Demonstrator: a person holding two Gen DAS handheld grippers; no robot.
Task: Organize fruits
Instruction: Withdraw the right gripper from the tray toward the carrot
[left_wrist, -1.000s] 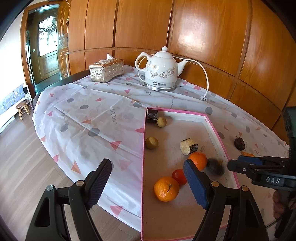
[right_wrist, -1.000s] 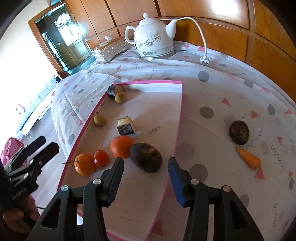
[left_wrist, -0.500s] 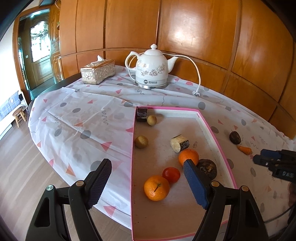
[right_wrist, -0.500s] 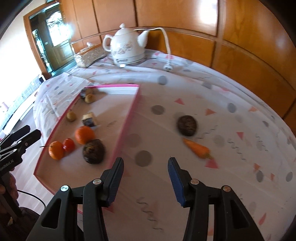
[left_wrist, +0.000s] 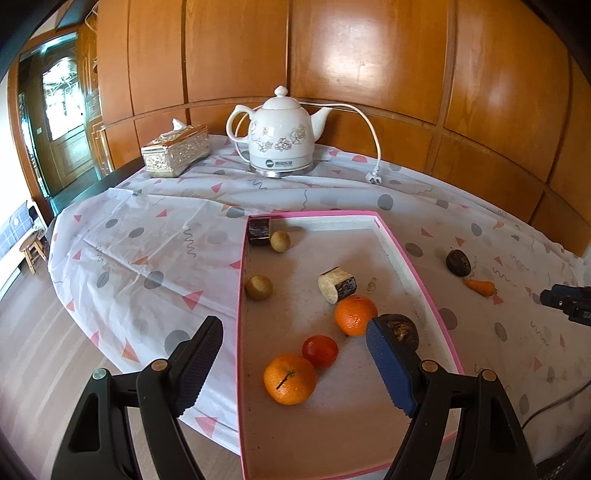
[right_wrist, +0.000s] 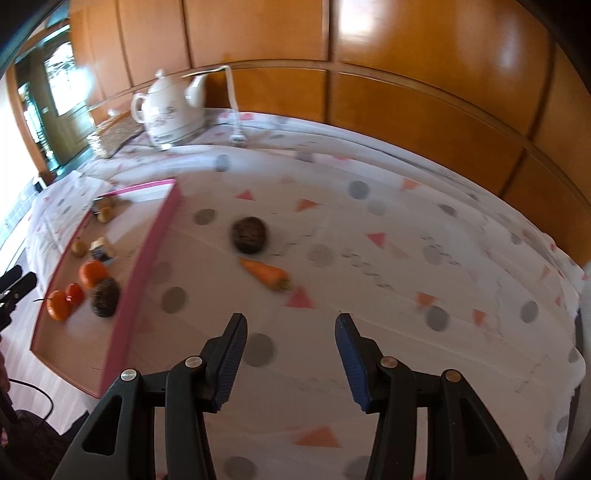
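A pink-rimmed tray (left_wrist: 406, 254) holds two oranges (left_wrist: 290, 378) (left_wrist: 355, 315), a small tomato (left_wrist: 320, 350), a dark brown round fruit (left_wrist: 400, 328), two small tan fruits (left_wrist: 259, 287), a cut cane piece (left_wrist: 337, 284) and a dark block (left_wrist: 259, 230). On the cloth to the tray's right lie another dark brown fruit (right_wrist: 249, 235) and a carrot (right_wrist: 266, 273). My left gripper (left_wrist: 295, 365) is open and empty above the tray's near end. My right gripper (right_wrist: 290, 349) is open and empty, short of the carrot. It shows in the left wrist view (left_wrist: 567, 301).
A white kettle (left_wrist: 280, 140) with a cord and plug (left_wrist: 373, 178) and a tissue box (left_wrist: 176, 150) stand at the table's back. Wood panelling runs behind the table. The patterned cloth (right_wrist: 406, 258) hangs over the table edge; floor and a doorway lie to the left.
My right gripper has drawn back from the dark fruit it left in the tray and swung right toward the carrot and second dark fruit. My left gripper has barely shifted.
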